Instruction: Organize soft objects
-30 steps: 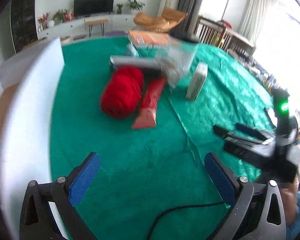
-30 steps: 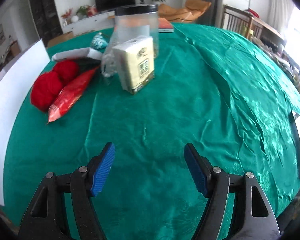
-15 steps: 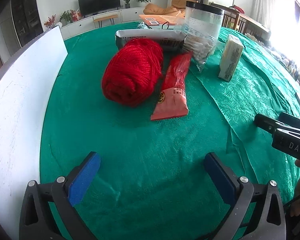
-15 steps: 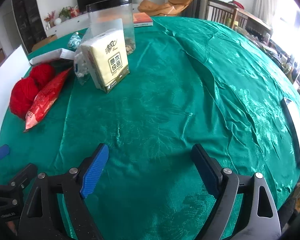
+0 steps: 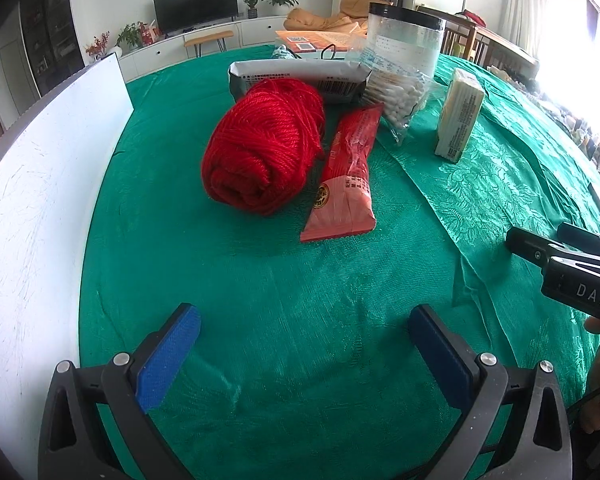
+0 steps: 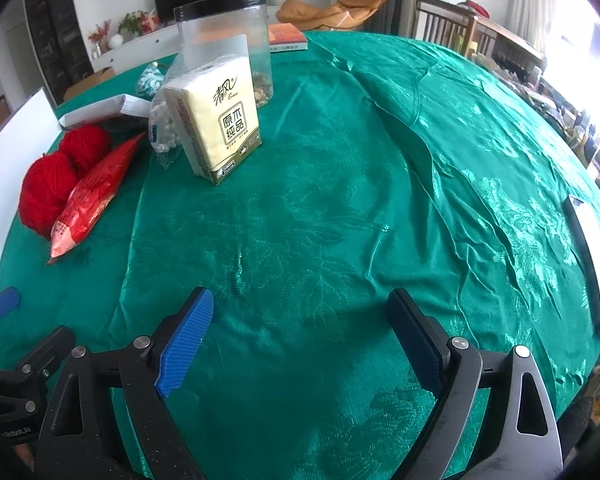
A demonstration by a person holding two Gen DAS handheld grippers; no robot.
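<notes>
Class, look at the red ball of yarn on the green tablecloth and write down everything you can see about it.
The ball of yarn is bright red, wound from thick twisted strands into a soft, oblong bundle. From the right view it looks pinched into two lobes. It lies on its side on the green tablecloth, between a white board and a red packet that lies against it. Behind it sits a grey and white packet. Neither tool touches it.

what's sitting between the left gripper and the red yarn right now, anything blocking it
Nothing visible. Only bare green tablecloth lies between the open left gripper and the red yarn. The red packet lies close beside the yarn's right side, not in front of it, and the white board stands off to the left.
</notes>
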